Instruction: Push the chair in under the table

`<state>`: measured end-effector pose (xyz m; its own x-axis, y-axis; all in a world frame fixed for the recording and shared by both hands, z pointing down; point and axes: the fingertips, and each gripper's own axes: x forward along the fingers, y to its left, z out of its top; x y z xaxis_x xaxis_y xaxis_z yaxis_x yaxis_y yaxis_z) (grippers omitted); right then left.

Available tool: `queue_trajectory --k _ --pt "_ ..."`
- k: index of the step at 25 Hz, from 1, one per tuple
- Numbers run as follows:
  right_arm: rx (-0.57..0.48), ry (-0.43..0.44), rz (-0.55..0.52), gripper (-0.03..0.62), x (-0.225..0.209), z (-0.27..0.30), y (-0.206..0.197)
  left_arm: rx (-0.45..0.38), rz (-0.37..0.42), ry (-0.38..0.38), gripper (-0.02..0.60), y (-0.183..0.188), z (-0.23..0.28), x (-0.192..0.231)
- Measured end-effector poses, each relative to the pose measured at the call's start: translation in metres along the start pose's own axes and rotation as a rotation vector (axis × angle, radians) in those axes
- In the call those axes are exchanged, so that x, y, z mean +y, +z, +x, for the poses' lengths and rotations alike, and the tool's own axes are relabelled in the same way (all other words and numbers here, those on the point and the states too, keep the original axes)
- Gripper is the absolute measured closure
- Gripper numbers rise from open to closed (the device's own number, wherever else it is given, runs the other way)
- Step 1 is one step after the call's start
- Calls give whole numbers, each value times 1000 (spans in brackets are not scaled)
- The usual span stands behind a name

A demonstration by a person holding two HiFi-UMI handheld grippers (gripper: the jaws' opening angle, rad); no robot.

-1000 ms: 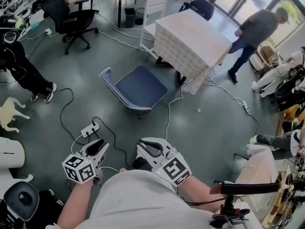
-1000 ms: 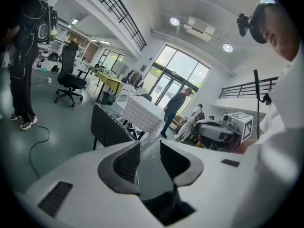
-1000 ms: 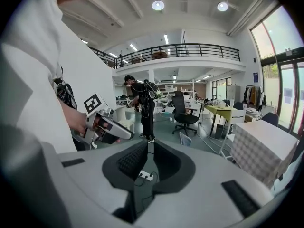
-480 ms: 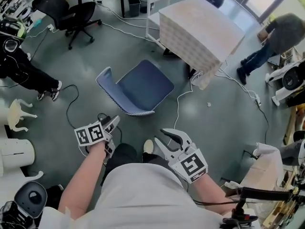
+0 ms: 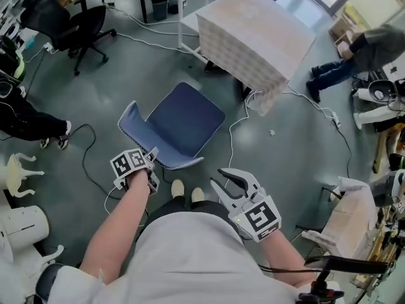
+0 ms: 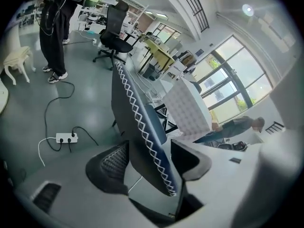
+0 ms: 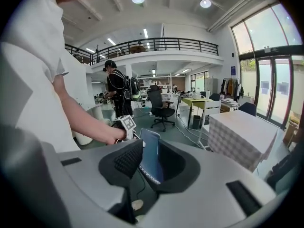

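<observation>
1. Left fingers [image 6: 113, 161] spread wide, straddling the chair backrest [image 6: 137, 122]. Floor visible in the gap below the backrest edge, so not clamped on it.
2. Left gripper [image 6: 149, 147] up at the backrest's top edge, at the rear of the chair [image 5: 185, 116].
3. Right fingers [image 7: 127, 161] released, nothing between them. Chair visible through the gap, but far off.
4. Right gripper [image 5: 229, 182] low, in front of the torso, well apart from the chair and pointing roughly toward it.
5. Chair on the floor, backrest toward the person, seat front toward the table [image 5: 253, 33]. Bare floor between seat and tablecloth, so not under the table yet.
6. Container: dark bin [image 5: 159, 5] on the floor beyond the table, beside a white chair. Contents not readable from here.
7. Power strip [image 6: 66, 137] with cables on the floor, left of the chair.
8. Versus 0.5 s ago: left gripper moved forward from short of the chair onto the backrest. Versus 1.0 s ago: no longer down by the power strip.
9. Right gripper about where it was, jaws apart as before.
10. Chair the same way round relative to the table, not visibly closer.
11. Person [image 5: 367, 49] at right, upright beside the table 1.0 s ago, now bent low near the table corner.
</observation>
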<state>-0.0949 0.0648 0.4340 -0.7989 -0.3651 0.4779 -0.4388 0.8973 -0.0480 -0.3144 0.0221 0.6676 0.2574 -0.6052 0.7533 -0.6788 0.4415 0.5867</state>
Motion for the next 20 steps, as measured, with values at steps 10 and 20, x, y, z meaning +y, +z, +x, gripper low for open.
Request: queue_trajectory --k 10,20 --pt "34 -12 51 493 -12 30 -1 64 -103 6 307 -4 36 9" --pt "6 81 37 494 -83 35 3 38 -166 135 485 -3 37 12"
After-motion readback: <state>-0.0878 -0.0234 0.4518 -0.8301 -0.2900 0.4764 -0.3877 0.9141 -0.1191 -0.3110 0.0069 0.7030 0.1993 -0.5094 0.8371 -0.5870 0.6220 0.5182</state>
